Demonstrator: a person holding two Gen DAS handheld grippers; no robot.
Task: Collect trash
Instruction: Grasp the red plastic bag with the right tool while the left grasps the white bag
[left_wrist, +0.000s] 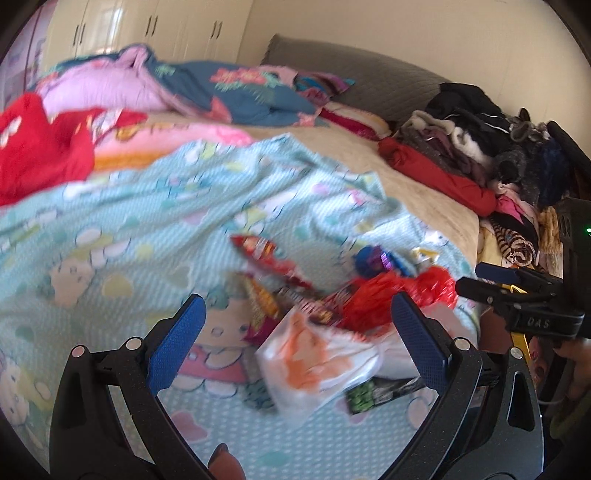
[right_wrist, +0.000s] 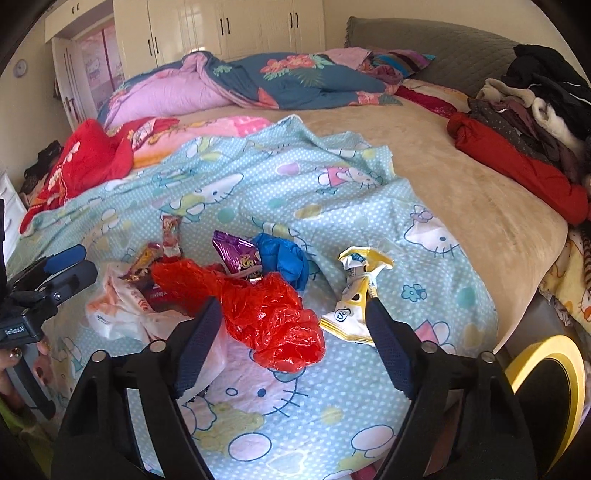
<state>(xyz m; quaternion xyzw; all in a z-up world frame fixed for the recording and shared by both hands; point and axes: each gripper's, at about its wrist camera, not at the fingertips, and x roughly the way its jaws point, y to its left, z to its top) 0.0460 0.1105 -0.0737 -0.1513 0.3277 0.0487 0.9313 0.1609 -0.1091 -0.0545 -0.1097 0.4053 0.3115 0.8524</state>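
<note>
Both grippers, left gripper (left_wrist: 295, 332) and right gripper (right_wrist: 291, 332), gape wide, empty; pinch the red plastic bag (right_wrist: 273, 317) mid-crumple, avoiding the sheet (right_wrist: 295, 406).

Left wrist view: low over the light-blue cartoon-print bedsheet (left_wrist: 155, 206), facing along the bed toward the grey quilted headboard (left_wrist: 373, 77), close to the litter, blurred. Its own blue-padded left gripper (left_wrist: 299, 343) frames a white-and-orange plastic bag (left_wrist: 317, 365). Right wrist view: also low, same heading, a little farther right, sharp; the right gripper (right_wrist: 291, 343) brackets a crumpled red plastic bag (right_wrist: 273, 317). Shared ground: bedsheet, headboard, red bag (left_wrist: 402, 295), white bag (right_wrist: 122, 310), heap of dark clothes (left_wrist: 491, 147) (right_wrist: 535, 110), cream wardrobe doors (right_wrist: 221, 29). Each view catches the other gripper (left one at (right_wrist: 62, 269), right one at (left_wrist: 509, 280)) at its edge
</note>
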